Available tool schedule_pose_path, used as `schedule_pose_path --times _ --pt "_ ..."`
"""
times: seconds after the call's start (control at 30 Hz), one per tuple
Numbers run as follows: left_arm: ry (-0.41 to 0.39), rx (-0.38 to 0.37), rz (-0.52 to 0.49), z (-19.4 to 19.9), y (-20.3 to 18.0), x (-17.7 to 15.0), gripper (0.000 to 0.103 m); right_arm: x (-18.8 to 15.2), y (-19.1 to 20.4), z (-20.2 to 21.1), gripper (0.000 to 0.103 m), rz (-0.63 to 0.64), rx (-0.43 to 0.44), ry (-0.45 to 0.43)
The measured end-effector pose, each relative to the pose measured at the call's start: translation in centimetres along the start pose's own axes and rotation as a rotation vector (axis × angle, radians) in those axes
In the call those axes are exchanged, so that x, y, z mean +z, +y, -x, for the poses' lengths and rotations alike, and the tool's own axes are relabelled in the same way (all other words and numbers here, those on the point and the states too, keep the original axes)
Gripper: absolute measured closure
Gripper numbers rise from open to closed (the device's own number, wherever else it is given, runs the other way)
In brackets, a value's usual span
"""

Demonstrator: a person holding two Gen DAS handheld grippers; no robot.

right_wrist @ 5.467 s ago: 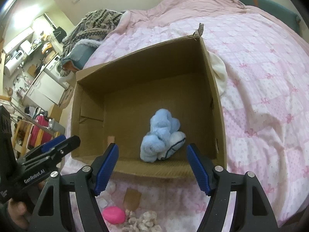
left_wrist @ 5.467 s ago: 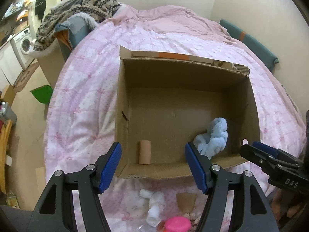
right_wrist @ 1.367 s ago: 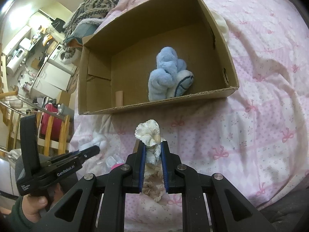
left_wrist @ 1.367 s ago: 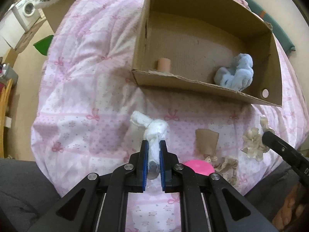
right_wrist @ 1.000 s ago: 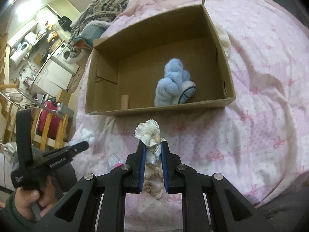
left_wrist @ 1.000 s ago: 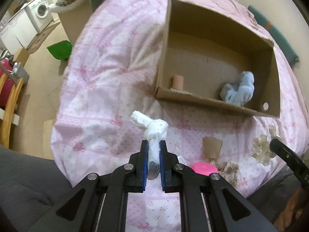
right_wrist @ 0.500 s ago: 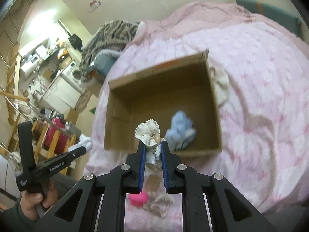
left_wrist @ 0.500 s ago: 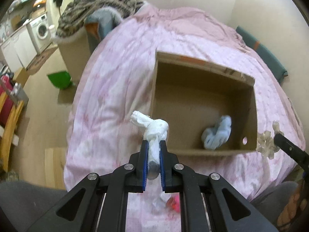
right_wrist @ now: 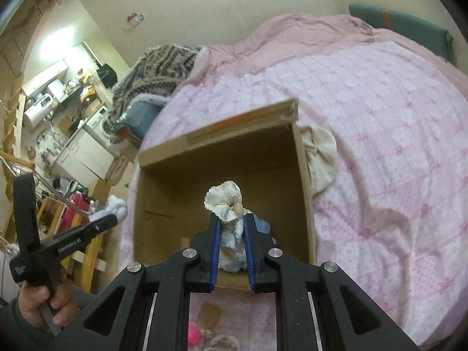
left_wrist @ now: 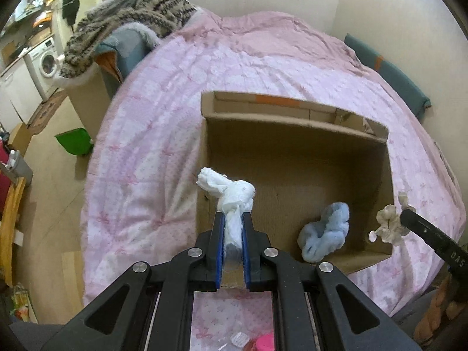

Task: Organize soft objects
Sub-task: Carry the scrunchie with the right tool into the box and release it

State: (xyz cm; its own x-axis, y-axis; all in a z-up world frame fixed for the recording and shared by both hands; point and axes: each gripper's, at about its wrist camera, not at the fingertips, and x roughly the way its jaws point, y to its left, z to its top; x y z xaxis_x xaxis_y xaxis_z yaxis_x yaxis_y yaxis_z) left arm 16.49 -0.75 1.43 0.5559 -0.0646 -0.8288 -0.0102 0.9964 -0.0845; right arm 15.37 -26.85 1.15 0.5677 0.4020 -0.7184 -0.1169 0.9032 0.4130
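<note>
My left gripper (left_wrist: 233,219) is shut on a white knotted cloth (left_wrist: 226,188) and holds it above the near left part of the open cardboard box (left_wrist: 292,122). My right gripper (right_wrist: 231,219) is shut on a cream lace-edged cloth (right_wrist: 223,201) above the same box (right_wrist: 304,175); that cloth also shows at the right in the left wrist view (left_wrist: 389,225). A light blue plush bundle (left_wrist: 326,234) lies on the box floor near the right wall.
The box sits on a bed with a pink quilt (left_wrist: 163,122). A pink ball (right_wrist: 193,337), a cardboard tube (right_wrist: 209,311) and a beige cloth (right_wrist: 225,343) lie in front of the box. A cream cloth (right_wrist: 321,155) lies beside its right wall. A patterned blanket (left_wrist: 128,11) is at the back left.
Both grippers have risen and moved forward over the box, each still holding its cloth. The box now sits under the fingertips.
</note>
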Motion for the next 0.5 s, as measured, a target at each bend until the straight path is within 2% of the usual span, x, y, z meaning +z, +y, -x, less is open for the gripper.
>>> schedule_pose_path --times 0.2,0.5 --pt "0.042 -0.026 -0.017 -3.0 -0.2 -1.6 0.093 -0.2 -1.0 -1.9 0.086 -0.040 -0.013 0.050" --pt "0.034 -0.098 -0.042 -3.5 -1.3 -2.0 0.093 -0.7 -0.9 -3.5 0.086 -0.037 -0.034 0.104"
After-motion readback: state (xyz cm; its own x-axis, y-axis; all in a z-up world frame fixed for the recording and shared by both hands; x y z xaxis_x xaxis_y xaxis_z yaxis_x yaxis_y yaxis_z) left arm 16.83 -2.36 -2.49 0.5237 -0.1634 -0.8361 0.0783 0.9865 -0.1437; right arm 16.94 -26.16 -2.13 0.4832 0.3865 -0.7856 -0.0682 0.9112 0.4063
